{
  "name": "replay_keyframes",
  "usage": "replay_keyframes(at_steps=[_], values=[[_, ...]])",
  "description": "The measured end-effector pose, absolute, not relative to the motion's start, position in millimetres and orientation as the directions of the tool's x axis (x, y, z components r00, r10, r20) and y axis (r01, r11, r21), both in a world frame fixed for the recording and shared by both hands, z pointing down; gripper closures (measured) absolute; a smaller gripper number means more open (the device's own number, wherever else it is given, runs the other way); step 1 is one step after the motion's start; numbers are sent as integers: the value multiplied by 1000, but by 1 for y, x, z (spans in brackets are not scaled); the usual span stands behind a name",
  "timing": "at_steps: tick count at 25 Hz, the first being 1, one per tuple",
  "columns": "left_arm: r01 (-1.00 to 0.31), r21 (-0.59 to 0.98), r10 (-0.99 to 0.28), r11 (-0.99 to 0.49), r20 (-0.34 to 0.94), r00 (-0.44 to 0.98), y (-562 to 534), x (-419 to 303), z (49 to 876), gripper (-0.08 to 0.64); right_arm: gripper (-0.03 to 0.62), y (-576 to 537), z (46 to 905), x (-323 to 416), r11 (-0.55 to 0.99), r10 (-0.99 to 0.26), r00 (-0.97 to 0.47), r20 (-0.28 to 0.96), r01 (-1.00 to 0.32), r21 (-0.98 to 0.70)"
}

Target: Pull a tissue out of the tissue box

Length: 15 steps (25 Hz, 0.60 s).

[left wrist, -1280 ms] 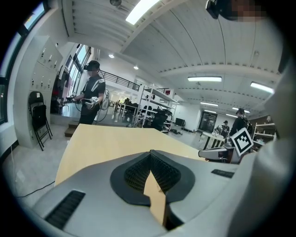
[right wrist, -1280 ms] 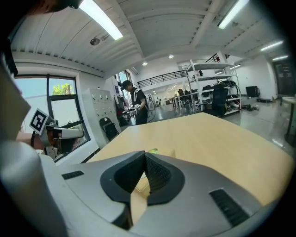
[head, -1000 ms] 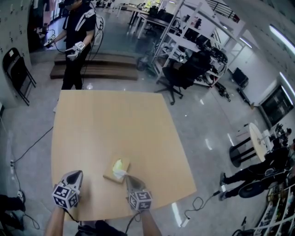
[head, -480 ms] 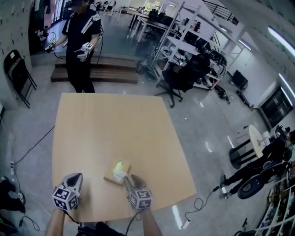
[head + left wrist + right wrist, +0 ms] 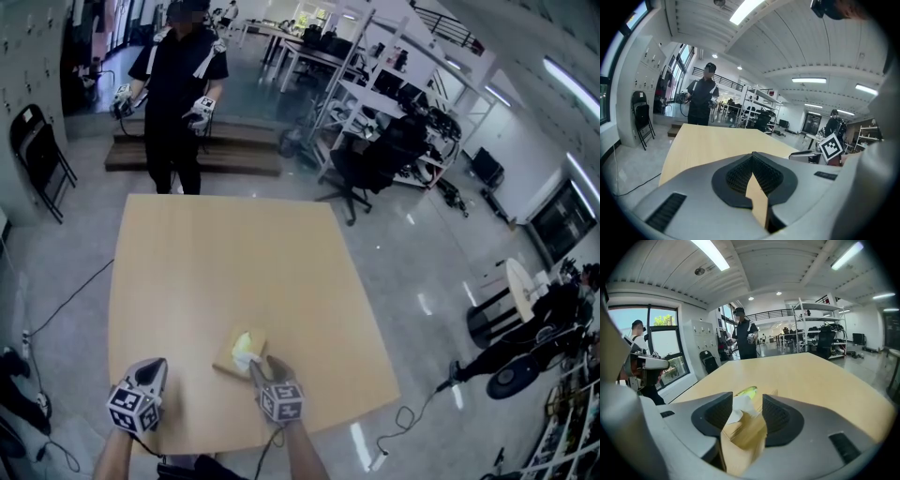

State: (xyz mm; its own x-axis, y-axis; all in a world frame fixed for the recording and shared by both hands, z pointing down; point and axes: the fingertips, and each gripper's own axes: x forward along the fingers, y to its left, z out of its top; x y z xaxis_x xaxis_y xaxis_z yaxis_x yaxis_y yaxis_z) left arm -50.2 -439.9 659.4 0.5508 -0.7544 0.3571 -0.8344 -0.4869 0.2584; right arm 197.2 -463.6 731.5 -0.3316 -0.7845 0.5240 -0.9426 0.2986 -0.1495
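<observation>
A white tissue (image 5: 740,405) sticks up from the flat tan tissue box (image 5: 238,349). The right gripper (image 5: 745,399) has just opened wide around it without pressing; the left gripper (image 5: 752,157), left of the box, is closed and empty.

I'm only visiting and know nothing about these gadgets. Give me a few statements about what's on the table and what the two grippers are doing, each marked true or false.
1. The tissue box sits on the table close to the grippers' end. True.
2. The right gripper is pinching the tissue. False: its jaws have just been opening and stand apart, with the tissue between them unpinched.
3. The left gripper holds a tissue. False: its jaws are together with nothing in them.
4. A person in dark clothes stands beyond the table's far end. True.
</observation>
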Motion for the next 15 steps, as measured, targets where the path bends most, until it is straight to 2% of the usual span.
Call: replay_keyframes(at_steps=[11, 15], values=[[-845, 249, -766, -473, 357, 535, -442, -56, 660, 552, 391, -470, 742, 189, 322, -764, -349, 542, -935, -149], [-846, 249, -769, -472, 352, 533, -443, -54, 660, 552, 453, -469, 745, 193, 312, -769, -333, 545, -941, -134]])
